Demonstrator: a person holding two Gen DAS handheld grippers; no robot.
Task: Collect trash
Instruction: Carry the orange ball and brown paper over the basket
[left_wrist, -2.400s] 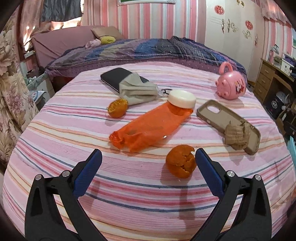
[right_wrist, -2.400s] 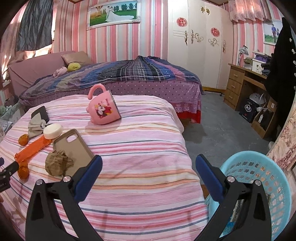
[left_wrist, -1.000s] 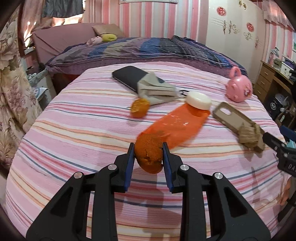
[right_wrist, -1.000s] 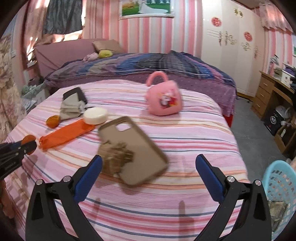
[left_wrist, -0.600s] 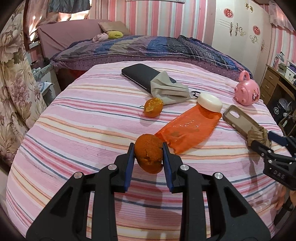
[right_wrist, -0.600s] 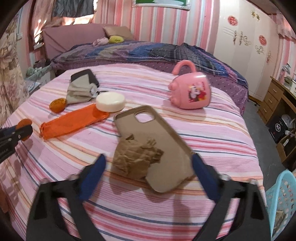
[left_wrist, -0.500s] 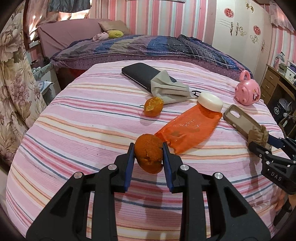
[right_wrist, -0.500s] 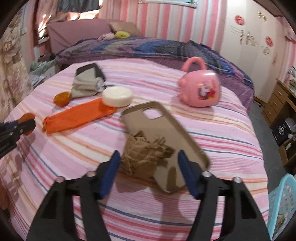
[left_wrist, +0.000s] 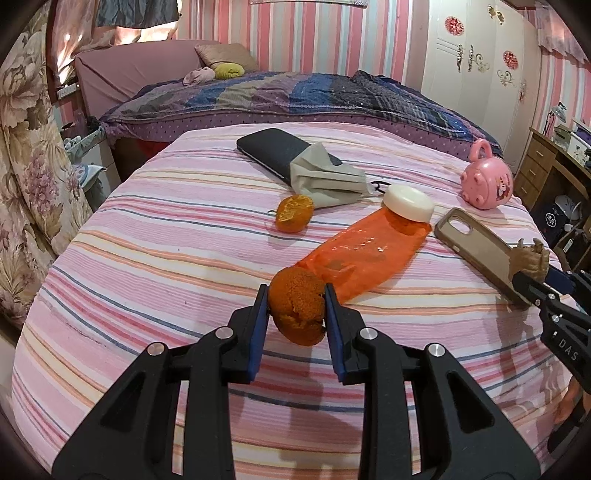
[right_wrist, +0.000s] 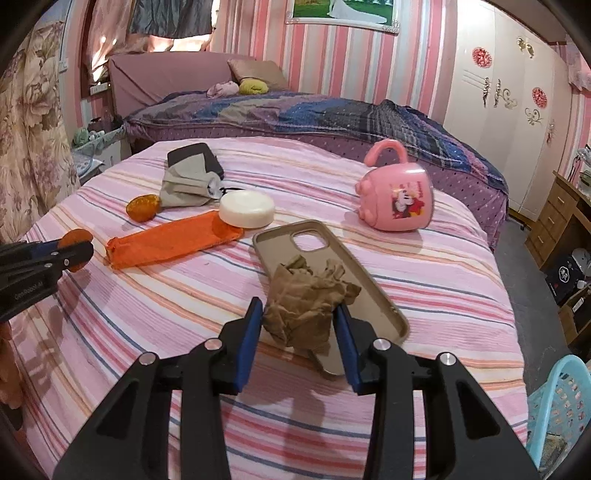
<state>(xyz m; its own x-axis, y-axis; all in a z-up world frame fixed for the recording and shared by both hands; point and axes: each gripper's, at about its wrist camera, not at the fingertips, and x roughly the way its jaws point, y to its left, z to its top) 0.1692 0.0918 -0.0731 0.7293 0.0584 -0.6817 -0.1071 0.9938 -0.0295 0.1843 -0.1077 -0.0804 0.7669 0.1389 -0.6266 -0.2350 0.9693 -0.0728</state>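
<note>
The right gripper (right_wrist: 298, 325) has just been closing its jaws onto the crumpled brown paper wad (right_wrist: 306, 299) lying on the tan phone case (right_wrist: 354, 280) — the pads now press both its sides, so a second piece of trash looks secured. The left gripper (left_wrist: 295, 314), unchanged from a second ago, stays clamped on the torn orange peel (left_wrist: 297, 310), held above the striped pink bedspread (left_wrist: 166, 258). Both point downward — the blue plastic basket (right_wrist: 557, 417) waits at lower right.

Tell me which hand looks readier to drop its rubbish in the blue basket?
Probably the right. Its gripper has just been closing on the crumpled paper, and the blue basket sits beside it. The left gripper holds orange peel farther away.
</note>
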